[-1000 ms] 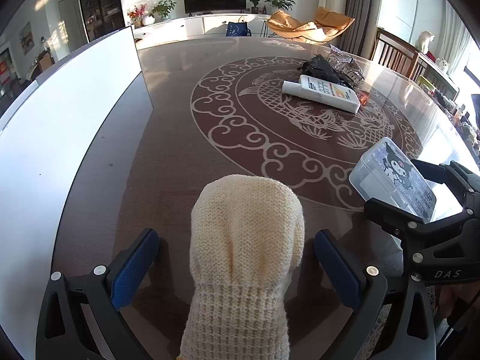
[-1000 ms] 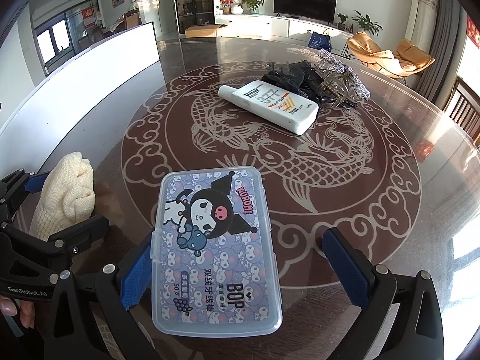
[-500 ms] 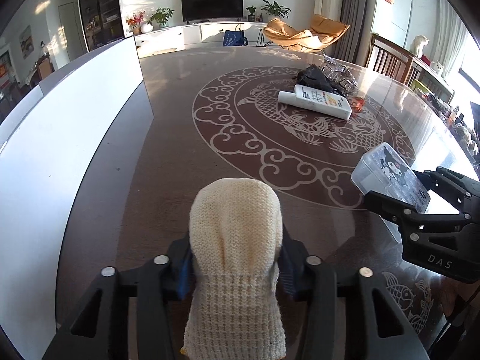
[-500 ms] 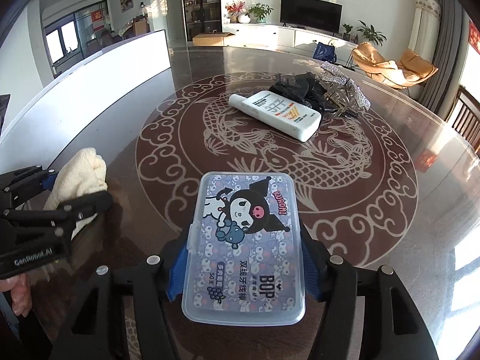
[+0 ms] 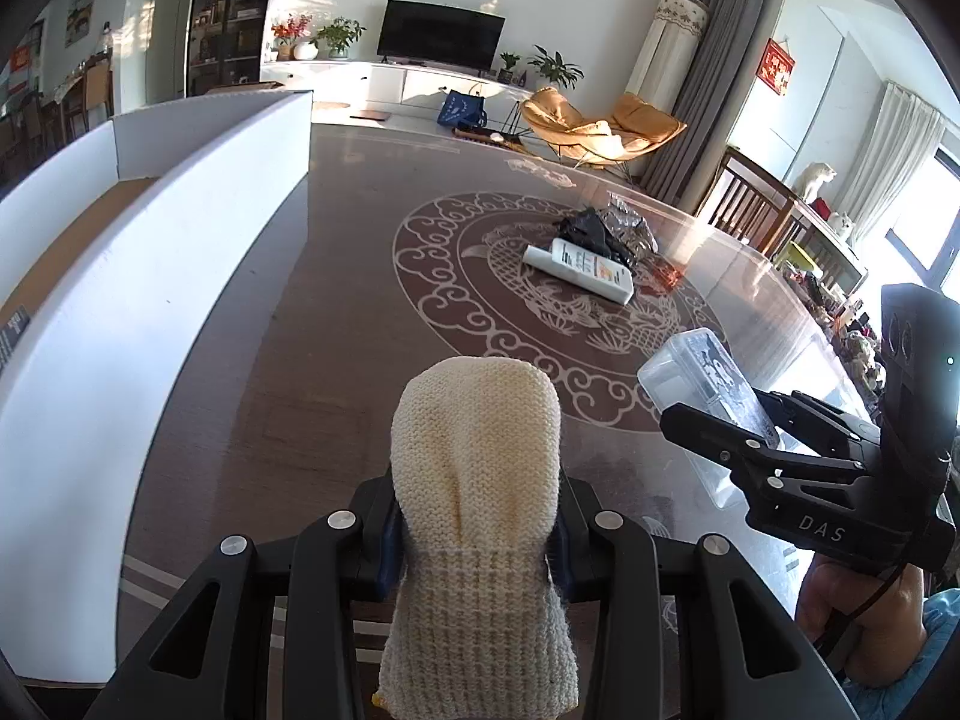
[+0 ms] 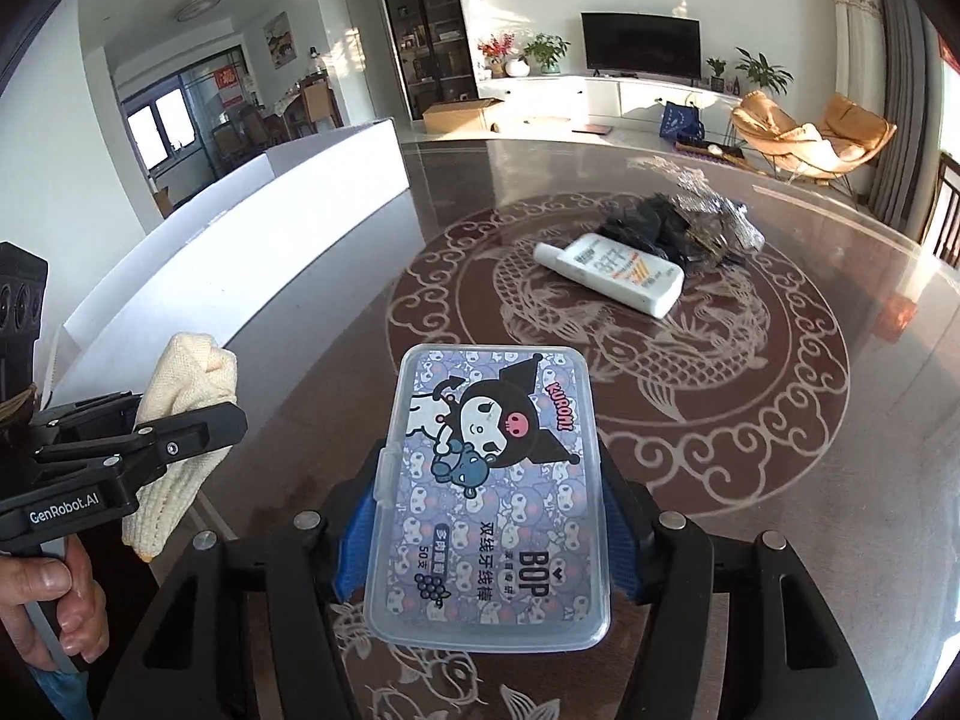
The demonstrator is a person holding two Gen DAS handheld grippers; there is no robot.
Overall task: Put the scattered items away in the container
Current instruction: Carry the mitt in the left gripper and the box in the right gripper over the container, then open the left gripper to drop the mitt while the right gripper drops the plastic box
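Two grippers we hold each clamp something: the left gripper (image 5: 477, 531) pinches a cream knitted glove (image 5: 477, 480). The right gripper (image 6: 489, 507) squeezes a cartoon-printed plastic box (image 6: 489, 492); ahead lies a white tube (image 6: 612, 276).

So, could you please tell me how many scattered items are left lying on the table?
3: white tube, black bundle behind it, crinkled silvery wrapper beside that; more may be hidden.

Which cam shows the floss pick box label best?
Right wrist: the floss pick box faces the lens between the right gripper fingers, its printed lid fully readable. Left wrist shows the same box only edge-on, partly hidden behind that gripper.
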